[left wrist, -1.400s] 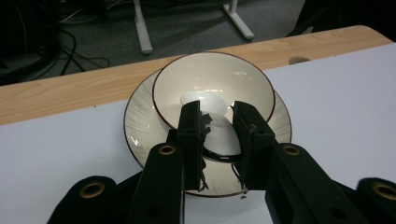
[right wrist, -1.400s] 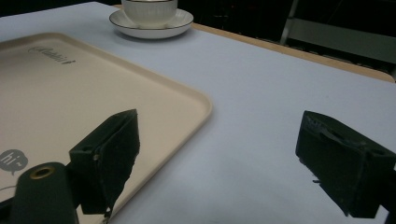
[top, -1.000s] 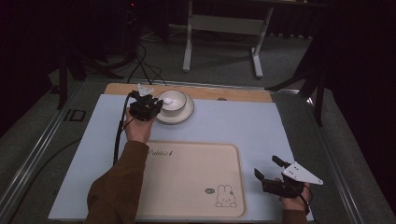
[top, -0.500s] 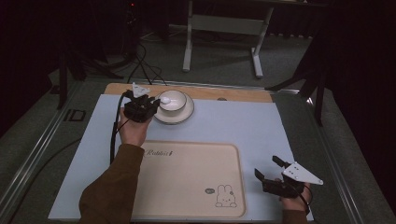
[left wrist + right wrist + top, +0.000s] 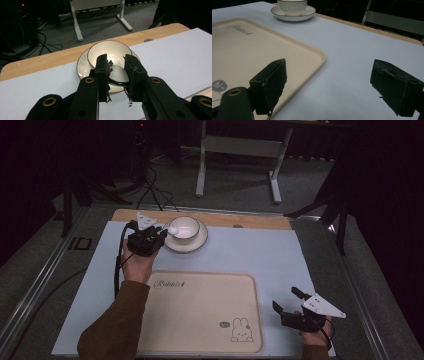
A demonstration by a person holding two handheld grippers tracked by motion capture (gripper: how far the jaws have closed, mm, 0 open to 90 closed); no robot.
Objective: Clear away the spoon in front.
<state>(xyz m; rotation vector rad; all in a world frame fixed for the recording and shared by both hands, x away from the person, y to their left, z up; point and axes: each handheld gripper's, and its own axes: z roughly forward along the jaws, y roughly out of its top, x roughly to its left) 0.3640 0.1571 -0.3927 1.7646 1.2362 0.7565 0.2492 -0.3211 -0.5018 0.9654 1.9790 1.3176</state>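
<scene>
The room is dark, with a grey carpeted floor (image 5: 240,195), trailing cables (image 5: 150,185) and a white metal stand (image 5: 240,150) beyond the table. The table (image 5: 200,216) has a wooden far edge and is covered by a pale blue mat (image 5: 250,255). A beige tray (image 5: 200,310) printed with a rabbit figure lies on the mat at the near side, roughly at 6 o'clock from the mat's centre. A white bowl (image 5: 184,227) sits on a white saucer (image 5: 186,241) at about 11 o'clock, near the far edge and well apart from the tray. The left gripper (image 5: 161,231) is held at the 9 o'clock side of the bowl; in the left gripper view its jaws stand a little apart, straddling the bowl's near rim, one inside and one outside, and actual contact with the rim cannot be confirmed. A small white rounded thing (image 5: 173,230) shows at the jaw tips by the rim in the high view; what it is cannot be told. The right gripper (image 5: 290,300) rests at about 4 o'clock, just off the tray's right edge, its jaws spread wide with nothing between them, over bare mat.
</scene>
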